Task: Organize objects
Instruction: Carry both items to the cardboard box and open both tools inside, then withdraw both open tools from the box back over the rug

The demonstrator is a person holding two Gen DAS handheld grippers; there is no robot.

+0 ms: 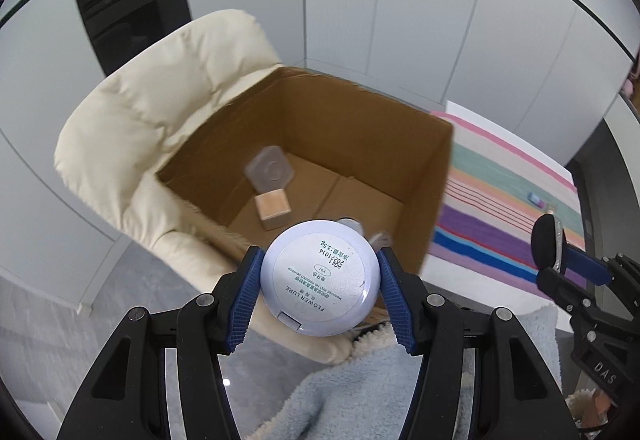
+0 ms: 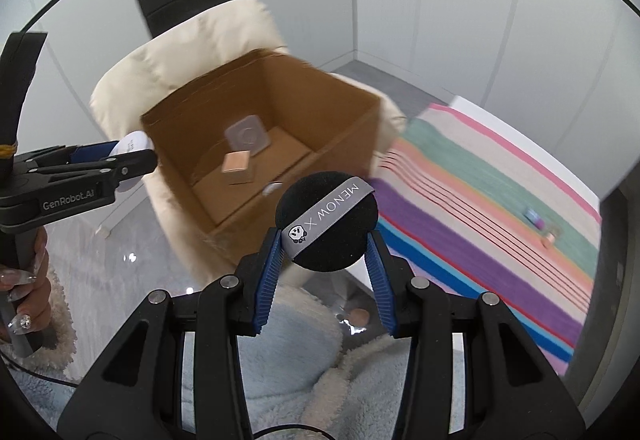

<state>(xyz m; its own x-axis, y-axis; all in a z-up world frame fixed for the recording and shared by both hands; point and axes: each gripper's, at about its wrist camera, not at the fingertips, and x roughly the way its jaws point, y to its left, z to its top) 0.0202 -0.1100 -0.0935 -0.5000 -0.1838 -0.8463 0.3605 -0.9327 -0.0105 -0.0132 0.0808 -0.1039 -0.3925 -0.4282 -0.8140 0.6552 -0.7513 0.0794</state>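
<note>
My left gripper [image 1: 319, 280] is shut on a round pale-lilac powder compact [image 1: 320, 278], label side facing the camera, just in front of the near edge of an open cardboard box [image 1: 360, 112]. My right gripper [image 2: 326, 240] is shut on a black round puff [image 2: 326, 220] with a grey ribbon, near the box [image 2: 340, 120] front right corner. Inside the box lie a small wooden cube [image 1: 274, 208] and a translucent square lid [image 1: 270, 170]. The left gripper with the compact [image 2: 132, 146] also shows at the left of the right wrist view.
The box sits on a cream padded chair [image 1: 160, 100]. To the right lies a striped cloth [image 2: 500, 200] on a table, with a few small items [image 2: 536, 218] on it. Light-blue fluffy fabric [image 2: 288, 352] is below the grippers. A hand [image 2: 28, 304] holds the left gripper's handle.
</note>
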